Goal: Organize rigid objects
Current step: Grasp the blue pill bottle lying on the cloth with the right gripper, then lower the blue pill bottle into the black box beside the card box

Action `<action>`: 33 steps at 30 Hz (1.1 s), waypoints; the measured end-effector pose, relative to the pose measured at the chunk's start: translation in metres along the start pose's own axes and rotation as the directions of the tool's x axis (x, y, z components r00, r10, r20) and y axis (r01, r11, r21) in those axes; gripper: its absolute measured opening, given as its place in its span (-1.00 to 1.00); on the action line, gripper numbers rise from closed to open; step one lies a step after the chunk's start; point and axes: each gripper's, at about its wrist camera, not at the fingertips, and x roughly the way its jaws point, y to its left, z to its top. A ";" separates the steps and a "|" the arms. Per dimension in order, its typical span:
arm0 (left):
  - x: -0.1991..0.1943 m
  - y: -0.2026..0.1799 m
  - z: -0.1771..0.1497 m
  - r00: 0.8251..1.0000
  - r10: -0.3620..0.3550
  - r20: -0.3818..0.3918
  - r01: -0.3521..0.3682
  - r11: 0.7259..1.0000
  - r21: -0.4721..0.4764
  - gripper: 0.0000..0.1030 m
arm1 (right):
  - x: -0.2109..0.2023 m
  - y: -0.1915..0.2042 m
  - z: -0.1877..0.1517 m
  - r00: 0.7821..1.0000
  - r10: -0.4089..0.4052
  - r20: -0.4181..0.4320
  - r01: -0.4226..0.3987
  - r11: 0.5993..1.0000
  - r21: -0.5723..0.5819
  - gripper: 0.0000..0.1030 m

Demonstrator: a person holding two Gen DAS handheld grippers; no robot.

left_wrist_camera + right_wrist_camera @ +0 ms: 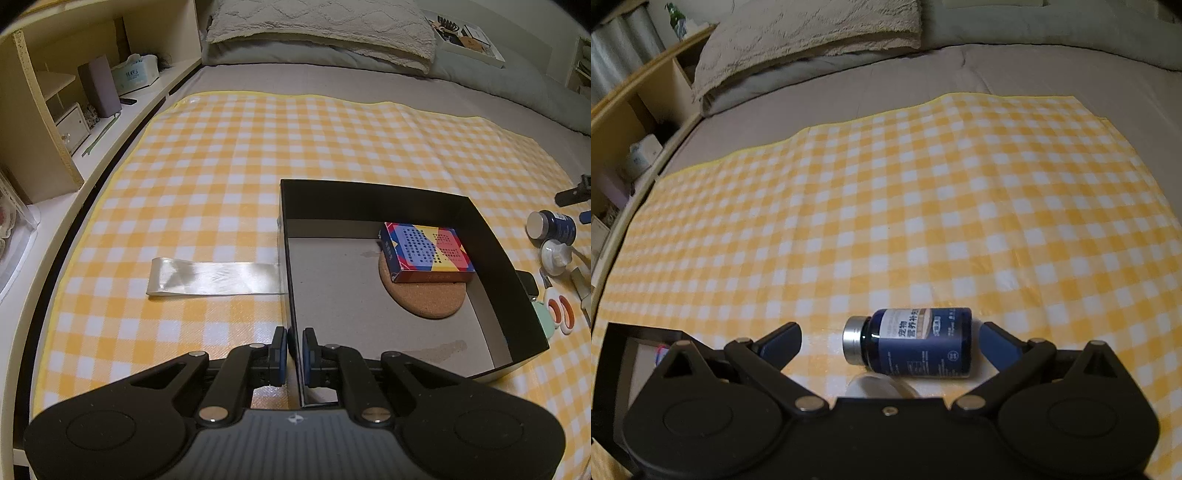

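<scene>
A black box [491, 236] with a grey floor lies on the yellow checked cloth. Inside it are a round cork coaster [424, 291] and a colourful card box [428, 251] resting on the coaster. My left gripper [294, 347] is shut on the box's left wall near its front corner. In the right wrist view a dark blue bottle [919, 343] with a silver cap lies on its side. My right gripper [890, 338] is open and straddles the bottle, its fingers apart from it. The box corner [613, 332] shows at lower left.
A clear plastic strip [214, 277] lies left of the box. To its right lie the blue bottle [554, 225], a white round item [554, 254], orange-handled scissors [561, 310] and small dark objects. Shelves [74, 103] stand at left, pillows [317, 26] behind.
</scene>
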 end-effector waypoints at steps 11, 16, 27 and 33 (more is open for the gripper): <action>0.000 0.000 0.001 1.000 -0.005 -0.003 0.005 1.000 -0.008 -0.82 | 0.032 0.018 0.001 0.991 -0.123 -0.060 0.120 0.992 -0.046 1.00; 0.000 0.001 0.001 1.000 -0.005 -0.003 0.005 1.000 -0.008 -0.82 | 0.050 0.026 0.001 0.974 -0.210 -0.084 0.203 0.976 -0.084 1.00; 0.001 0.000 0.001 1.000 -0.004 -0.003 0.004 1.000 -0.007 -0.82 | 0.068 0.027 0.003 0.967 -0.214 -0.137 0.198 0.973 -0.118 0.89; 0.001 0.000 0.001 1.000 -0.003 -0.003 0.003 1.000 -0.008 -0.82 | 0.066 0.029 0.004 0.971 -0.192 -0.142 0.177 0.978 -0.110 0.83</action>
